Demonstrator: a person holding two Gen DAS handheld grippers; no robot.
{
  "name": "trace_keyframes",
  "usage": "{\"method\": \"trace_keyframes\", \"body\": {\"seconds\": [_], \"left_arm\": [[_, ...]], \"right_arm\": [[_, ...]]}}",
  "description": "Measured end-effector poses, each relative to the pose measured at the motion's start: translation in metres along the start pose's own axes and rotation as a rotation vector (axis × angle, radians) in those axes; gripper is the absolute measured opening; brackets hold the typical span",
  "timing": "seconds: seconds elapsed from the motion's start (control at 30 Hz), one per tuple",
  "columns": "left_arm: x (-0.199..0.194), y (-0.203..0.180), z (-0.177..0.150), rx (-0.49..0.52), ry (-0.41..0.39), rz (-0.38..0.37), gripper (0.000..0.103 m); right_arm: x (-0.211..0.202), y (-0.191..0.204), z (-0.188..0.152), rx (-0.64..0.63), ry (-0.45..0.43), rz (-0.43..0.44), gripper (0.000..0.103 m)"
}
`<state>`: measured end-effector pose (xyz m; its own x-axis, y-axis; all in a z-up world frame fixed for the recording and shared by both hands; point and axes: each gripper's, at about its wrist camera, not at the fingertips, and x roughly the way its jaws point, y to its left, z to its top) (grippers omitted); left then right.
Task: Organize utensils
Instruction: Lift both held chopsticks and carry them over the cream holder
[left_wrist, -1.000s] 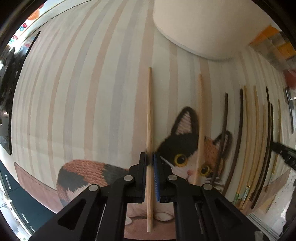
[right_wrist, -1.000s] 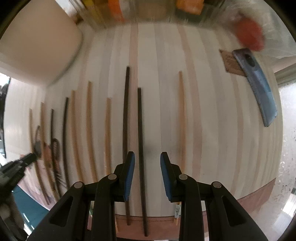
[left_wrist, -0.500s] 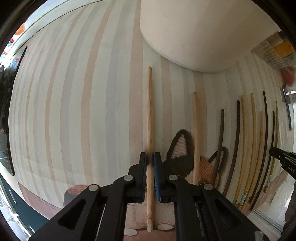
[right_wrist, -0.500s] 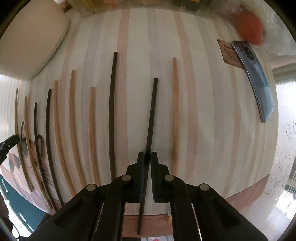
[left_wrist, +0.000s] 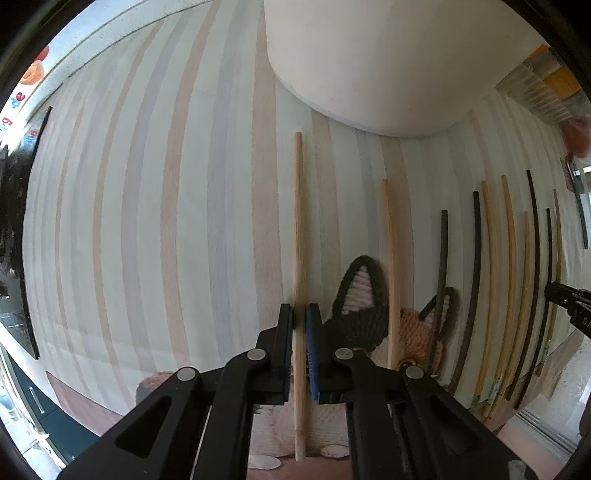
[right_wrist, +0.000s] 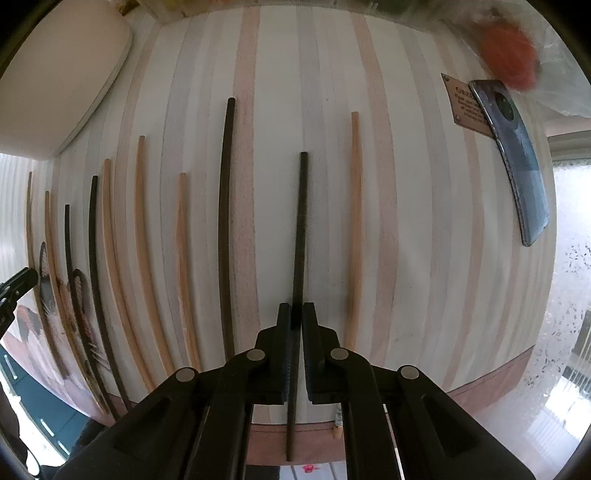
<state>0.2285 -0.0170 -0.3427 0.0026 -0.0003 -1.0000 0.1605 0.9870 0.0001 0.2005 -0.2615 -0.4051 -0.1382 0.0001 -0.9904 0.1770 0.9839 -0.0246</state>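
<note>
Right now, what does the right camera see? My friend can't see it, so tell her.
The right gripper is shut on a dark chopstick. More dark and light chopsticks lie in rows on a striped cloth, with a phone at the far right.

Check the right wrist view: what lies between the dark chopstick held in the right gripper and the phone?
One light wooden chopstick lies between the held dark chopstick and the phone; the rest is bare striped mat, in the right wrist view.

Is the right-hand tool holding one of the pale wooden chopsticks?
No, the right gripper has its fingers closed on a dark chopstick, while the pale ones lie on the striped mat beside it.
</note>
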Motion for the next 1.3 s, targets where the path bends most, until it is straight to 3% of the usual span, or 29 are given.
{"method": "trace_keyframes", "body": {"seconds": [0.3, 0.63, 0.77, 0.97, 1.3], "left_arm": [[-0.042, 0.011, -0.032, -0.022, -0.108, -0.027, 0.004], [-0.088, 0.011, -0.067, -0.046, -0.226, -0.04, 0.004], [-0.12, 0.028, -0.067, -0.068, -0.28, -0.054, 0.004], [-0.185, 0.046, -0.065, -0.119, -0.422, -0.079, 0.004], [-0.312, 0.053, -0.014, -0.138, -0.737, -0.16, 0.004]], "right_arm": [[-0.016, -0.018, -0.029, 0.059, -0.079, 0.061, 0.005], [-0.088, -0.013, -0.053, -0.004, -0.24, 0.152, 0.005], [-0.12, -0.007, -0.065, -0.033, -0.311, 0.192, 0.005], [-0.159, 0.008, -0.063, -0.059, -0.453, 0.257, 0.005], [-0.307, 0.024, -0.051, -0.123, -0.756, 0.36, 0.005]]}}
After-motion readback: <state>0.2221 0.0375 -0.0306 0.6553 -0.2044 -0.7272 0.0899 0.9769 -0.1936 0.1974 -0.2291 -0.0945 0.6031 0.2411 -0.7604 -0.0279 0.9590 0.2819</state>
